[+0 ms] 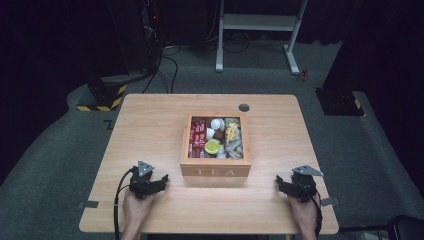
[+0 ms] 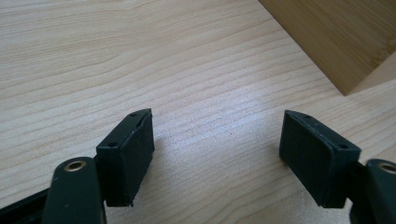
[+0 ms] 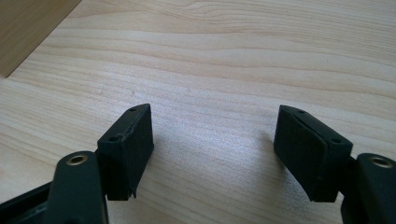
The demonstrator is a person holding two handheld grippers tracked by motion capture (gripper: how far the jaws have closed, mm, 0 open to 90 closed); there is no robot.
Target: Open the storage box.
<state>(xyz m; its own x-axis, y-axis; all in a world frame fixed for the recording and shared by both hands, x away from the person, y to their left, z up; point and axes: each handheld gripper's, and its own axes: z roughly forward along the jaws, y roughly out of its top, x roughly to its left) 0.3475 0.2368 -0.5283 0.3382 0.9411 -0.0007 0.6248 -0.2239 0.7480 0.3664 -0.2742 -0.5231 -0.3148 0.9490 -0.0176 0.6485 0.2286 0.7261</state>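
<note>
- Right now the left gripper [image 1: 146, 183] rests low on the table [image 1: 150, 120] with its jaws wide apart and nothing between them.
- The right gripper [image 1: 297, 186] sits at the other side, and its jaws gape too, holding nothing.
- The tea box [image 1: 215, 171] stands between them in the middle of the table, near both grippers but not touching either one.
- The box has no lid on, and it is packed tight with red packets [image 1: 197, 134], little white cups [image 1: 216, 124] and a yellow-green lid [image 1: 212, 146].
- If a gripper dives in too fast, I think it could hit the wooden wall and shove the whole box away.
- The things sit so close together that the jaws might pinch two at once, or squash a soft packet.
</note>
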